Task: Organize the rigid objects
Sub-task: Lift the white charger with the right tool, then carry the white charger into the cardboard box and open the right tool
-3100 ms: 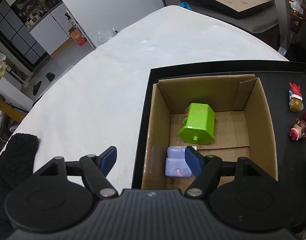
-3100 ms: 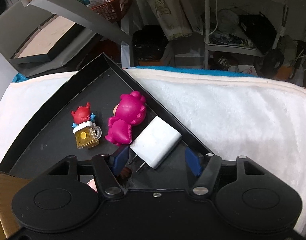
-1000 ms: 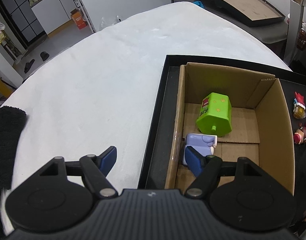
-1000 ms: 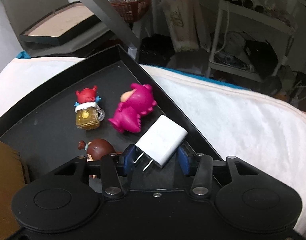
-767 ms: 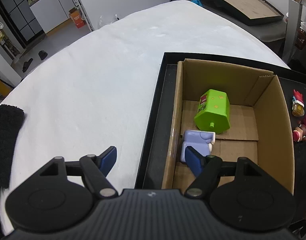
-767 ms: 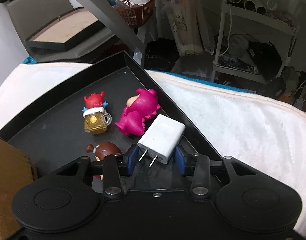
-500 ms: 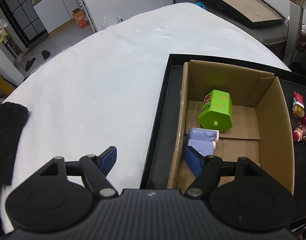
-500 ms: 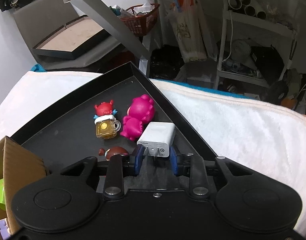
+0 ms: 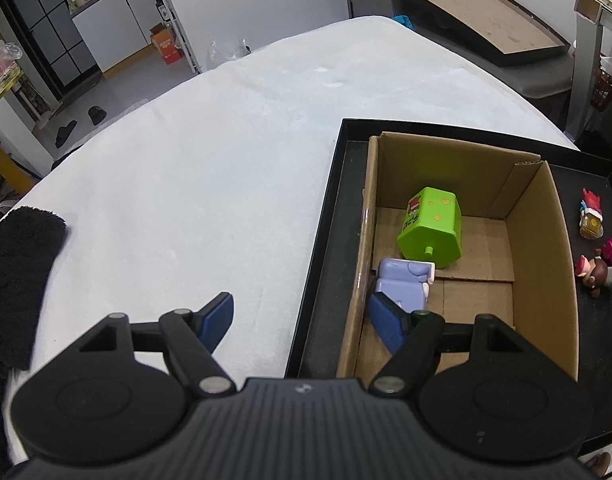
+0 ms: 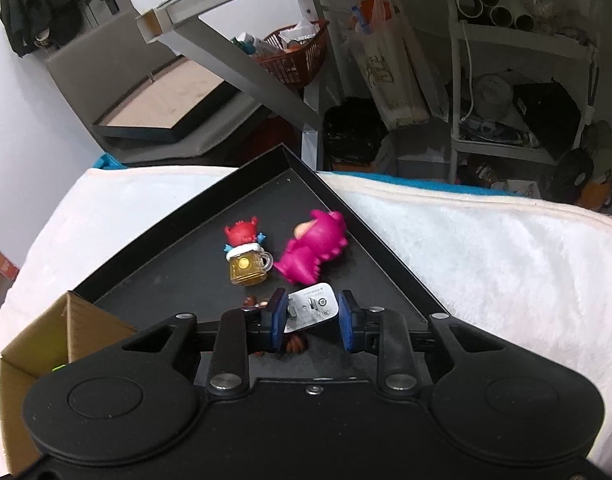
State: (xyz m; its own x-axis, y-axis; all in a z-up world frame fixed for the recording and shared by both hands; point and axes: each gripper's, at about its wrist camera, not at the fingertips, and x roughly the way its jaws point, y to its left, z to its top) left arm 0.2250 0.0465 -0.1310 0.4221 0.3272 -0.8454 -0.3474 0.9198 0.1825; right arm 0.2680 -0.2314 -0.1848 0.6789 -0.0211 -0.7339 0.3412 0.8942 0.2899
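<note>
Between the blue pads of the right gripper [image 10: 311, 314] a white charger [image 10: 313, 306] is clamped — its label face and one metal prong are turned toward the camera, and it is held above the black tray [image 10: 178, 240]. Under it a brown-haired figurine [image 10: 296, 344] is partly hidden; a magenta dinosaur figure [image 10: 311, 252] and a red figure on a beer mug [image 10: 246, 260] lie further in, near the tray's far corner.

Only the left wrist view looks into the cardboard box [image 9: 545, 248], where a green toy [image 9: 431, 230] and a lavender toy [image 9: 401, 286] are seen touching. The jaws of the left gripper [image 9: 302, 320] are spread wide and empty, straddling the tray's left rim.

Left of the tray, the white-covered desk [image 9: 206, 160] lies open — only a black fuzzy cloth [image 9: 14, 272] sits at its near left edge.
</note>
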